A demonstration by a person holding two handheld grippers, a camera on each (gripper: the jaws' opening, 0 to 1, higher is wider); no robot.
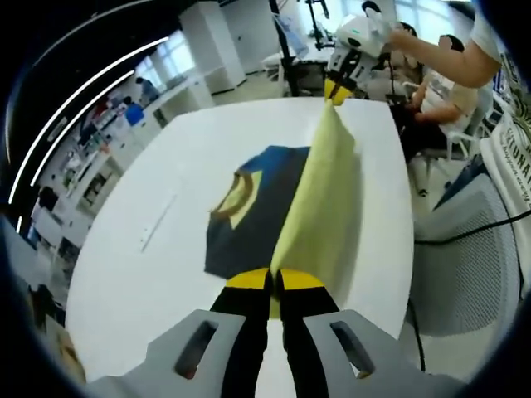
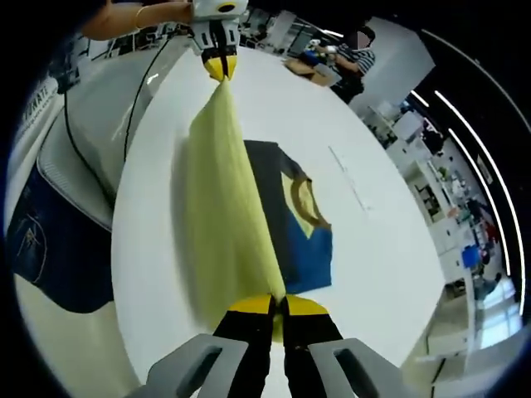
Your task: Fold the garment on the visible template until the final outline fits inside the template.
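Observation:
A garment with a navy body [image 1: 257, 207], a yellow collar [image 1: 236, 195] and a yellow panel [image 1: 319, 207] lies on the white table [image 1: 166, 274]. The yellow panel is lifted and stretched taut between both grippers. My left gripper [image 1: 274, 278] is shut on its near end. At the far end my right gripper [image 1: 338, 89] pinches the other corner, held by a person's hand. In the right gripper view, my right gripper [image 2: 278, 304] is shut on the yellow panel [image 2: 220, 207], and the left gripper [image 2: 218, 66] grips its far corner. The navy body [image 2: 307, 249] lies flat beside it.
A thin pale strip [image 1: 158, 222] lies on the table left of the garment, seen again as a strip [image 2: 348, 178]. A grey chair [image 1: 473, 249] with a black cable stands by the table's right edge. People sit behind the table [image 1: 440, 83]. Desks and shelves line the room.

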